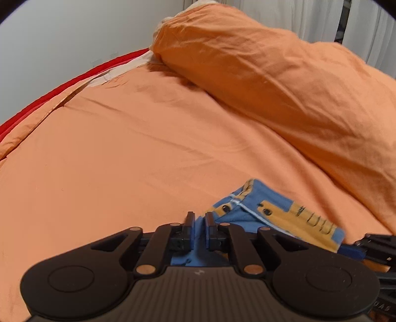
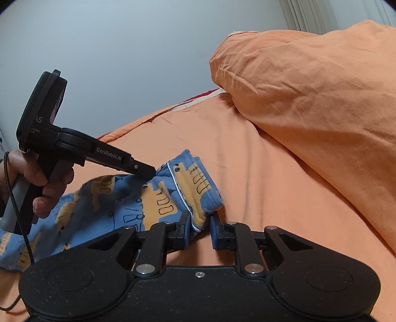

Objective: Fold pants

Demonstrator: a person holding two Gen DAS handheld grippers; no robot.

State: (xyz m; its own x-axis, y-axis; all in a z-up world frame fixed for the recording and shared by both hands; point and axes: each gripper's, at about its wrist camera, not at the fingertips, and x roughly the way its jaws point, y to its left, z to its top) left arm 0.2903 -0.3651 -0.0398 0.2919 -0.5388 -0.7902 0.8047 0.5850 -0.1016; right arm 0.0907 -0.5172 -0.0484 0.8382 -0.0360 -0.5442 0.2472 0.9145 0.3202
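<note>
Pants (image 2: 128, 198) — blue, printed with yellow vehicles — lie on the orange bedsheet (image 1: 123, 148), spread from the lower left of the right wrist view up toward its centre. One end of the pants is bunched and raised, with a white stitched seam running across it.

Your left gripper (image 1: 200, 223) has its jaws nearly together, with blue fabric of the pants between the fingers (image 1: 189, 224). In the right wrist view the same gripper (image 2: 152, 172) comes in from the left and its tip touches the upper edge of the raised fabric; whether the cloth is actually pinched cannot be told from either view. Your left hand (image 2: 42, 178) wraps the grip of that tool, and a thin black cable (image 2: 14, 198) hangs below it.

Your right gripper (image 2: 200, 223) has its jaws spread. The bunched corner of the pants sits between them, against the left finger, while the right finger stands apart from the cloth. In the left wrist view the right gripper (image 1: 371, 247) appears only as black parts at the right edge, touching the pants.

Beyond the pants, a rumpled orange duvet (image 2: 309, 99) is heaped on the bed to the right. A red strip (image 1: 61, 91) runs along the far left edge of the bed, next to a pale wall (image 2: 123, 49). White curtains (image 1: 309, 17) hang behind the duvet.
</note>
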